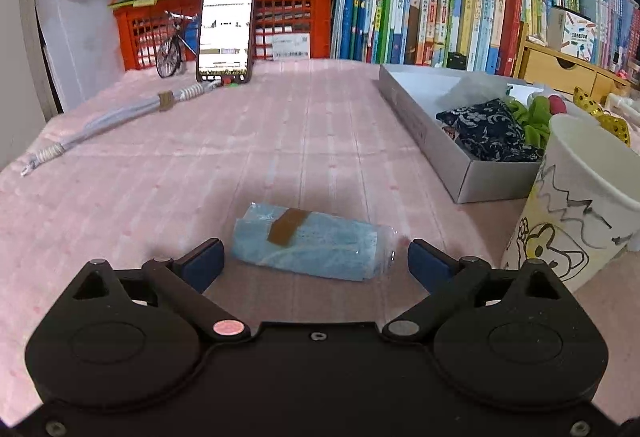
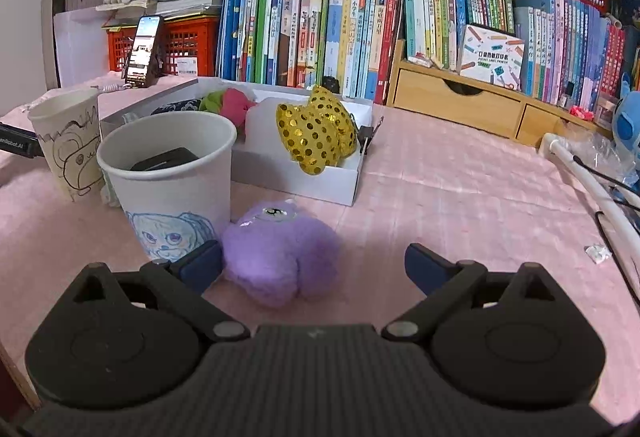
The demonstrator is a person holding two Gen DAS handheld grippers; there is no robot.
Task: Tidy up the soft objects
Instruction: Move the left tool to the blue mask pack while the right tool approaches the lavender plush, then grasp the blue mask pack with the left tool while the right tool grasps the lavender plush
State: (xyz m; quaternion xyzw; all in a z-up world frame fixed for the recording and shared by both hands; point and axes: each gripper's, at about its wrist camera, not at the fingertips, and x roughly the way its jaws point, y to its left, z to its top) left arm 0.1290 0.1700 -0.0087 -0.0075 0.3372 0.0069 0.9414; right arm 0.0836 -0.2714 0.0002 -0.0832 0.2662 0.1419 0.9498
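A blue packet of face masks (image 1: 308, 243), wrapped in clear plastic with a brown tape strip, lies on the pink tablecloth between the fingers of my open left gripper (image 1: 316, 261), which does not touch it. A purple fluffy plush (image 2: 280, 257) lies in front of my open right gripper (image 2: 314, 263), close against its left fingertip (image 2: 204, 261). The white box (image 1: 424, 125) holds a dark floral pouch (image 1: 490, 129) and a green soft item (image 1: 534, 121). In the right wrist view the box (image 2: 340, 181) also holds a gold sequinned star (image 2: 316, 129) and a red-and-green plush (image 2: 232, 103).
Two paper cups with drawings stand left of the plush: the nearer cup (image 2: 176, 177) holds a dark object, and the other cup (image 2: 68, 141) is behind it. A phone (image 1: 226, 27), a miniature bicycle (image 1: 170, 45) and a cord (image 1: 116, 119) sit at the far side. Books and red crates line the back.
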